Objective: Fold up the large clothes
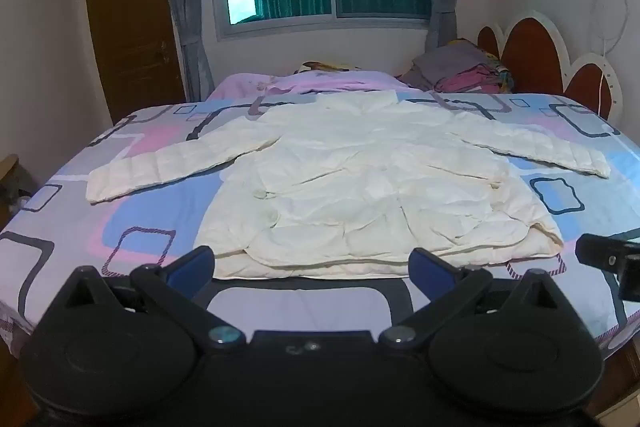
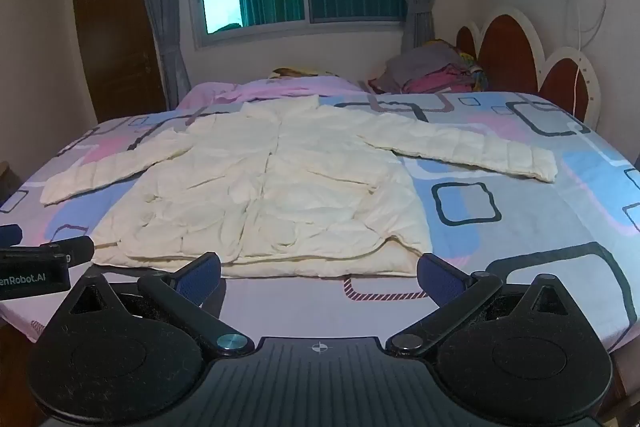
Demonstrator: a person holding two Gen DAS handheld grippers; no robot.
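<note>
Now I am holding both grippers over the near edge of the bed (image 1: 60,211), tilting down toward the jacket (image 1: 360,183). My left gripper (image 1: 312,267) is gaping at its widest and gripping nothing; my right gripper (image 2: 320,273) is doing the same, its jaws spread with only sheet between them. The jacket is lying flat in the middle of the bed, front up, collar toward the far edge, hem (image 2: 280,265) just beyond my fingertips, and its 2 sleeves are stretching out toward the left and right edges. It is looking puffy, quilted and light, so I am expecting it to be soft, springy and a little slick, puffing back after each fold. I am judging the best hold to be a deep pinch at a cuff (image 2: 536,165) or at the hem corners, catching both layers.
</note>
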